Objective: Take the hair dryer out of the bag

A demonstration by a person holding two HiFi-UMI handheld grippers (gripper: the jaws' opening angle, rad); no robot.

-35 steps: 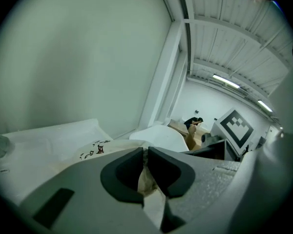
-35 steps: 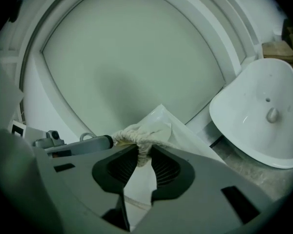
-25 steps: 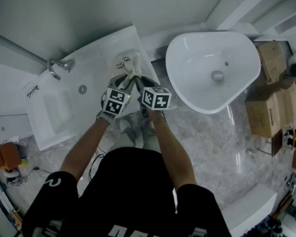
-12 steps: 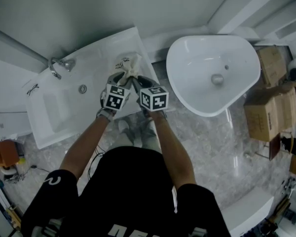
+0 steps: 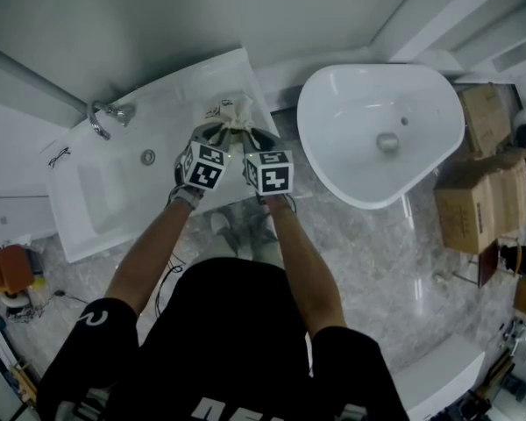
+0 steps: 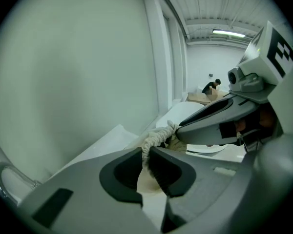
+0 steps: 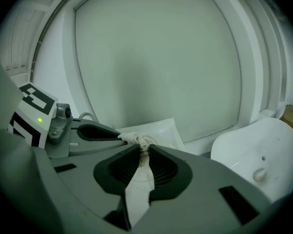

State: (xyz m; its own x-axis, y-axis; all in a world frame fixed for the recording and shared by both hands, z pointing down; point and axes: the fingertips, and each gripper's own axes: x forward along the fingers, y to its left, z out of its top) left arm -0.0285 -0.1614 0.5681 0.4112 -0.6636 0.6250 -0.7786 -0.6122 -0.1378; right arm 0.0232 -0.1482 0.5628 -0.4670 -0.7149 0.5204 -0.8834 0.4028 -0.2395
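Note:
A cream drawstring bag (image 5: 232, 112) lies on the white basin unit (image 5: 158, 103), its gathered neck pointing at me. My left gripper (image 5: 219, 137) comes at the neck from the left. Its jaws (image 6: 145, 156) are closing and nip the twisted cream cord (image 6: 154, 139) between their pads. My right gripper (image 5: 250, 140) meets it from the right, and its jaws (image 7: 144, 152) are shut on a fold of the bag's cloth (image 7: 136, 186). The two sets of tips nearly touch at the neck (image 7: 136, 139). No hair dryer shows; the bag hides what is inside.
A chrome tap (image 5: 105, 117) and a drain (image 5: 147, 157) sit left of the bag. A large white oval basin (image 5: 377, 130) stands to the right, with cardboard boxes (image 5: 482, 182) beyond it. Grey marble floor (image 5: 377, 261) lies below.
Both grippers have edged away from my body toward the bag, the left one more. The bag's neck, pulled up tall before, now sits lower between the tips.

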